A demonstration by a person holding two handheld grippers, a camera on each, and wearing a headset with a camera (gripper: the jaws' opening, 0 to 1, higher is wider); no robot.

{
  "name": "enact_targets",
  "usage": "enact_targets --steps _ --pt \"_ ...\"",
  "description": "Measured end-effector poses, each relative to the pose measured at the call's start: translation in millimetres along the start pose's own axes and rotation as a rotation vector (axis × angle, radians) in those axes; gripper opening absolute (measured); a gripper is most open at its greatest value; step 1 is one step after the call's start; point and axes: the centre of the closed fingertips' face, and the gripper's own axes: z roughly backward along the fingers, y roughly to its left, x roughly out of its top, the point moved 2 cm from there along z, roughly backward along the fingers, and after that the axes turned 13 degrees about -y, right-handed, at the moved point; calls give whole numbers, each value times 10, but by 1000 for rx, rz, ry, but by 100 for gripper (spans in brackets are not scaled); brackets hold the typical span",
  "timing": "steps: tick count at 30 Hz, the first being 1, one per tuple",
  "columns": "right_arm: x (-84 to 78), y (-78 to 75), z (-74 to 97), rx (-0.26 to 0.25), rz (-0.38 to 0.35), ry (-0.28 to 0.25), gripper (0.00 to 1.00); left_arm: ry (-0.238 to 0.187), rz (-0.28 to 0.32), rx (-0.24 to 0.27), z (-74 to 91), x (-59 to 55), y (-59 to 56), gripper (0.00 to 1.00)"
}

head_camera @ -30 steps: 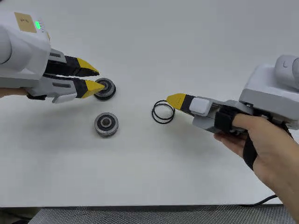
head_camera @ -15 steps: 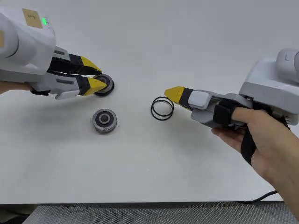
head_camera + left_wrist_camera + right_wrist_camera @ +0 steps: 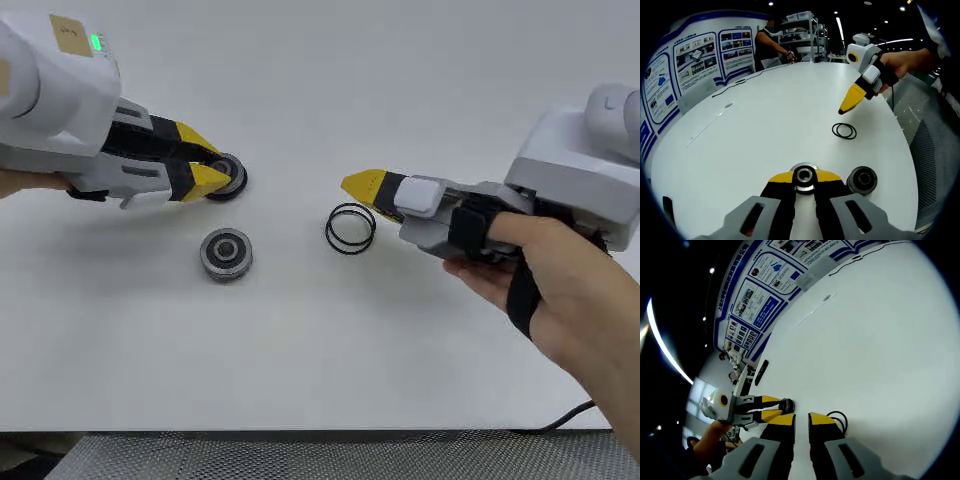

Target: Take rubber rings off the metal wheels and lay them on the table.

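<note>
Two black rubber rings lie overlapped on the white table, also seen as rings and rings. My left gripper is shut on a metal wheel, held between the yellow tips as wheel. A second wheel lies flat just nearer me, at wheel. My right gripper hovers shut and empty just beyond the rings, its jaws nearly together. The left gripper with its wheel shows ahead of it.
The table's front edge runs along the bottom, with a grey mesh floor below. A black cable hangs at the front right. Posters, shelving and a person stand beyond the far edge.
The left gripper's jaws have closed around the upper wheel. The right gripper has drawn up and slightly left, away from the rings. The rings and lower wheel stay put.
</note>
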Motion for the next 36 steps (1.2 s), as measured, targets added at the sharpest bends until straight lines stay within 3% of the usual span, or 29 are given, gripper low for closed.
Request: enact_targets --steps 6,9,14,24,36 --pt "-29 198 -228 105 33 16 15 -39 0 -12 2 4 -15 13" --pt "-74 281 -364 151 83 22 25 -37 -13 -17 -5 12 -16 13" --pt "-264 434 -516 246 80 99 33 -30 -28 -23 -8 12 -13 13" --pt "-395 422 -667 263 77 180 39 -29 -36 -30 -10 8 -6 13" --pt "-424 455 -763 267 74 205 43 -30 -35 -33 -18 24 -16 13"
